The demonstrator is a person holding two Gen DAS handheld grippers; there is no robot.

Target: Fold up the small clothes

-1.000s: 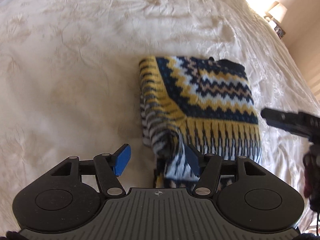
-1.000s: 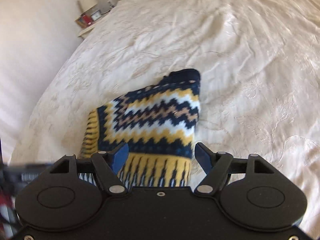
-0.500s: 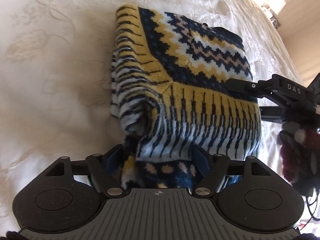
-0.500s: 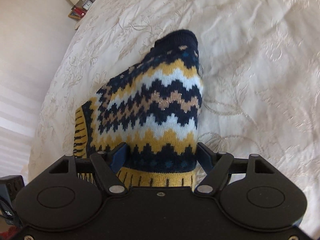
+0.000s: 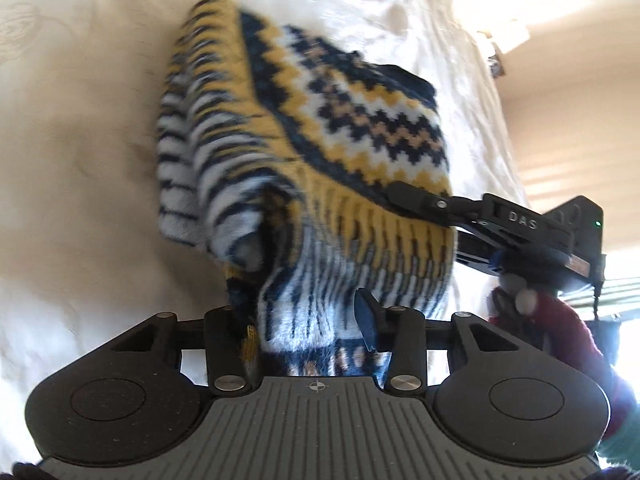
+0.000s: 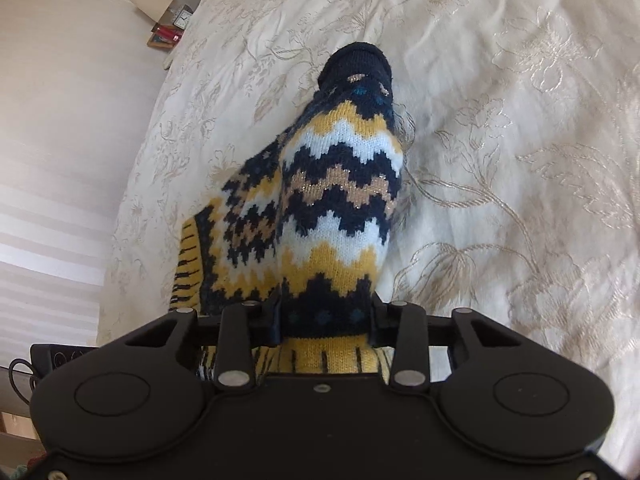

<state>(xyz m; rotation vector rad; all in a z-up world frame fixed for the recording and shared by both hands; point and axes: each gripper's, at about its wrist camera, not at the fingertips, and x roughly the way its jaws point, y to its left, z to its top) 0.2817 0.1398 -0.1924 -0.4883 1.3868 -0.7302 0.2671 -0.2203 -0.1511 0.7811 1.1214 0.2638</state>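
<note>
Left gripper: the black two-finger left gripper [image 5: 308, 336] is seen nearest in the left wrist view; its jaws are closed onto the near hem of the garment, knit being pinched between the blue pads [image 5: 366, 320].
Right gripper: the black two-finger right gripper [image 6: 326, 320] is seen nearest in the right wrist view; its jaws are clamped on the navy band of the same garment, cloth filling the gap. It is also seen from the left wrist view [image 5: 416, 200], reaching in from the right and touching the yellow ribbed band.
Garment: one small knitted sweater in navy, yellow, white and tan zigzag bands [image 5: 304, 152] is gripped at two places. In the left wrist view it is bunched and raised at the near end, with a striped folded edge at its left. In the right wrist view it [image 6: 336, 208] runs away from the jaws, its far navy end [image 6: 356, 66] appearing to rest on the bedding.
Surface: one cream bedspread with an embroidered floral pattern [image 6: 500, 140] is spread under the sweater; the sweater lies near its middle.
Containers: one small tray-like shelf [image 6: 162, 38] is seen far off at the upper left of the right wrist view, holding a red item and a small clock [image 6: 182, 20]; its contents cannot be counted further.
Far background: one pale lampshade [image 6: 154, 0] is seen beside the clock.
Count: two grippers, one sweater, one bedspread.
</note>
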